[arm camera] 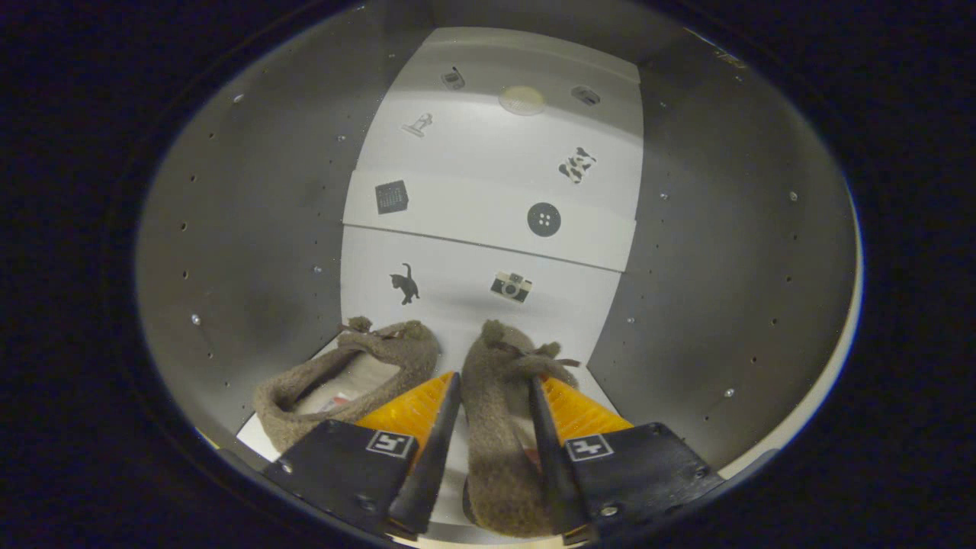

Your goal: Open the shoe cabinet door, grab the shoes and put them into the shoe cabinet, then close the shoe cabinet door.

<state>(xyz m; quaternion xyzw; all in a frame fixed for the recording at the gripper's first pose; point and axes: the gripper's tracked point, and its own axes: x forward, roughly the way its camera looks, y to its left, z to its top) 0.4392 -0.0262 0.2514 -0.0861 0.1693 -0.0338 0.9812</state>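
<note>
Felted brown wool is seen inside the cabinet (pixel 252 252), where two shoes are set side by side on the pale floor panel (pixel 473 259) that is printed with small pictures. The right shoe (pixel 496 412) is held between the fingers of the gripper (pixel 496 381), which appear to be closed on its sides; the left shoe (pixel 343 381) lies just outside the left finger, its opening turned up. Placement is judged to be nearly done, with release and the door closing not yet carried out. If the fingers are opened too little or drawn back at an angle, the soft wool could be snagged and the held shoe dragged out again, or the left shoe nudged askew. The heel of the held shoe is cut off beneath the gripper body, so its rest on the floor cannot be confirmed. The cabinet door is not made out, and the grey side walls (pixel 724 252) fade into shadow.
</note>
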